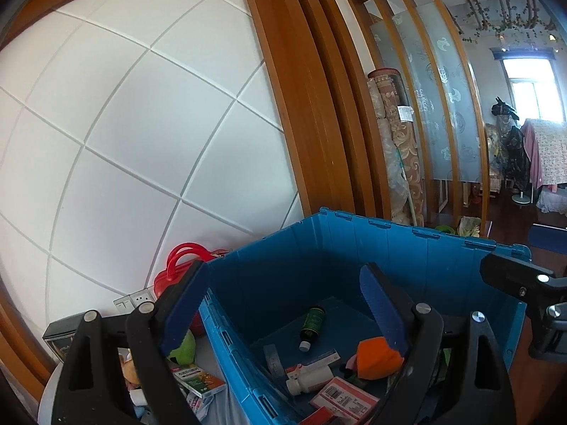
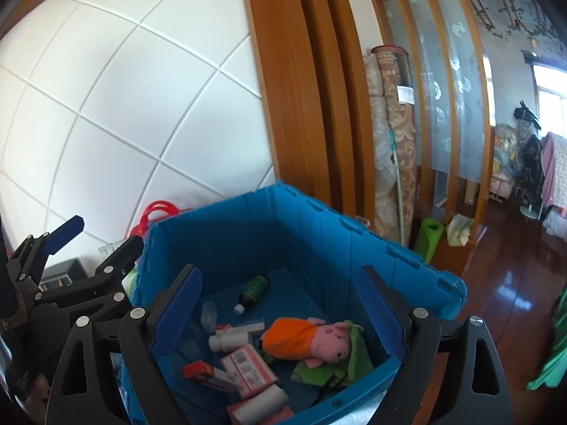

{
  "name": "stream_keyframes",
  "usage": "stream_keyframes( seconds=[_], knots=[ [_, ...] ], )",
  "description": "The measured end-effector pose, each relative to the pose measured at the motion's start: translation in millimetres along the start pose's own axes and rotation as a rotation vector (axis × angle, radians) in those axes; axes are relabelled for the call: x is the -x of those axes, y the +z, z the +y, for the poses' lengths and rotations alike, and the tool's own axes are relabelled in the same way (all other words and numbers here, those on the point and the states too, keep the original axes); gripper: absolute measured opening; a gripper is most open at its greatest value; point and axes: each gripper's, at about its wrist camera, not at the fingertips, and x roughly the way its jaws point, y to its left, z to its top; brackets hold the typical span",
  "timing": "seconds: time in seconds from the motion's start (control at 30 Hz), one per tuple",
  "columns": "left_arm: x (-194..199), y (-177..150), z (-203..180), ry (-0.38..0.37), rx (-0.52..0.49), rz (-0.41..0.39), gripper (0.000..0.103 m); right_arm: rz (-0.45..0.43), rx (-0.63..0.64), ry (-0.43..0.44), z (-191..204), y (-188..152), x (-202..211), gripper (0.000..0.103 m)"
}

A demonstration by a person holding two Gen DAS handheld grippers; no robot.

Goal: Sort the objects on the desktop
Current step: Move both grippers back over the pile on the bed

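Note:
A blue crate (image 1: 407,228) stands below both grippers. My left gripper (image 1: 283,306) hangs open over its left side with nothing between the blue pads. My right gripper (image 2: 278,313) is open and empty too, above the crate (image 2: 354,223). Inside lie a pink pig plush in orange (image 2: 304,336), a green cloth (image 2: 340,361), a dark green bottle (image 2: 255,288), a white bottle (image 2: 230,340) and several pink and red boxes (image 2: 248,364). Left of the crate, on the table, rest a green plush (image 1: 184,347) and a green-orange box (image 1: 198,380). The right wrist view shows the left gripper (image 2: 95,242) open at the crate's left rim.
A red bag (image 1: 177,265), a black box (image 1: 60,336) and a wall socket (image 1: 138,299) sit behind the table's left part, against a white panelled wall. Rolled carpets (image 2: 393,134) and a green mat roll (image 2: 430,237) lean by the wooden partition; a shiny wood floor (image 2: 503,301) lies right.

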Motion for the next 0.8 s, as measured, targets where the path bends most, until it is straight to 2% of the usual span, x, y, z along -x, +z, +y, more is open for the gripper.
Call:
stream_keyframes(
  seconds=[0.2,0.43,0.63,0.8],
  knots=[
    [17,-12,17,0.044,0.048,0.004,0.087,-0.003,0.005,0.042,5,-5,6,0.09],
    [50,-51,52,0.103,0.138,0.02,0.087,-0.023,0.033,0.098,22,-18,24,0.09],
    [78,-90,103,0.181,0.222,0.037,0.087,-0.005,0.092,0.14,60,-31,31,0.09],
    [98,-138,151,0.249,0.253,0.1,0.087,0.024,0.139,0.204,109,-49,30,0.092]
  ],
)
